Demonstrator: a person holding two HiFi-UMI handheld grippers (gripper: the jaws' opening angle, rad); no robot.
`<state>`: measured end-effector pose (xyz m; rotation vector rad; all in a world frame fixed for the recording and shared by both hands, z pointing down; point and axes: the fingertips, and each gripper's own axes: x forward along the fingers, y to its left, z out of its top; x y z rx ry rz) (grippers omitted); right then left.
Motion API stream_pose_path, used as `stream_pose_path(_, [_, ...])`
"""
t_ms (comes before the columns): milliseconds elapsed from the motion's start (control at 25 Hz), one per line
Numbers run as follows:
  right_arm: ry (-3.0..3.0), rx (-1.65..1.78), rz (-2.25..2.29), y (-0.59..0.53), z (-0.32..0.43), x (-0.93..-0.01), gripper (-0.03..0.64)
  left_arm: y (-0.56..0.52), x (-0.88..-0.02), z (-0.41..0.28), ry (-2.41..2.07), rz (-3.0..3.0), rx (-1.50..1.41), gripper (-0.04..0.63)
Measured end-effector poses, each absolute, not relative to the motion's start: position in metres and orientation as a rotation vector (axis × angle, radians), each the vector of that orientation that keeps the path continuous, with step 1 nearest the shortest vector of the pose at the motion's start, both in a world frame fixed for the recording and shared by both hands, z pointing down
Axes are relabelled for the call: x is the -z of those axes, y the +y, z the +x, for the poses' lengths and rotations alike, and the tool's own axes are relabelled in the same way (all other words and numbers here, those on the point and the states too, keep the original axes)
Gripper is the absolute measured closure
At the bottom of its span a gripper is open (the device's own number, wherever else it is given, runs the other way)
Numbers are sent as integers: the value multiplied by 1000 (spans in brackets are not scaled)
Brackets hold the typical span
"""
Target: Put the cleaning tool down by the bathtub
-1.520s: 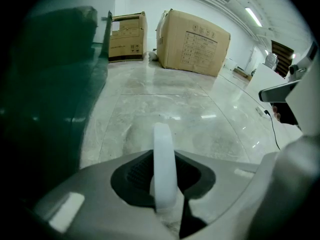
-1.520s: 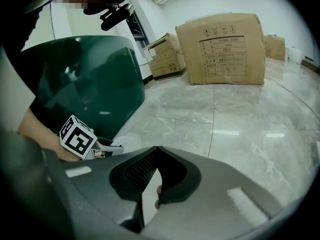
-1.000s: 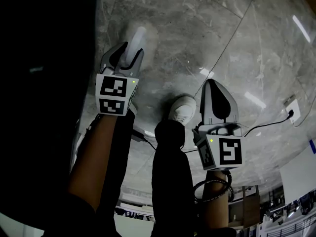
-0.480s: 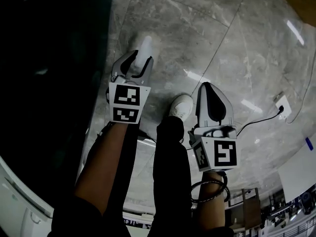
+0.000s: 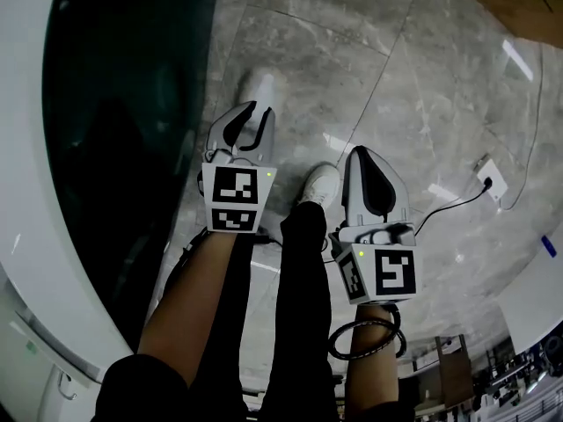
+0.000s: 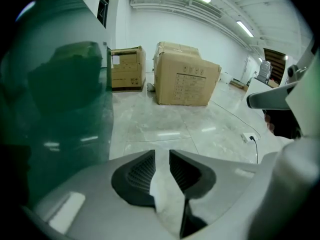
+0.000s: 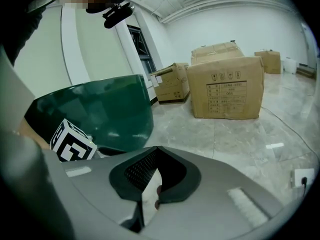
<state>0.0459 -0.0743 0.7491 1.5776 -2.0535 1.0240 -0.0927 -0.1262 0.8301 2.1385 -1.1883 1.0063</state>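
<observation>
No cleaning tool is seen in any view: none is carried by either gripper, and none is found on the grey marble-patterned tiled floor [image 5: 352, 51]. The left gripper [image 5: 251, 117] is held just beside the outer wall of the glossy dark green bathtub [image 5: 114, 130], which is edged by a broad white rim. Its jaws are set slightly apart, and only floor is seen through the gap. The right gripper [image 5: 365, 158] is held near it, close to a white shoe [image 5: 318, 185], with its jaws brought together at the tips on nothing. With the tool out of view, its weight, stiffness and best holding place cannot be judged. Farther off, brown cardboard boxes [image 6: 186, 81] are stood on the floor.
</observation>
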Motion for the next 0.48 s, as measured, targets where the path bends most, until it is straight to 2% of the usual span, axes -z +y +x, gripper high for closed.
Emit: stream_pose_path(480, [-2098, -930, 1634, -75, 54, -690, 594, -121, -770, -83, -1219, 2188, -951, 557])
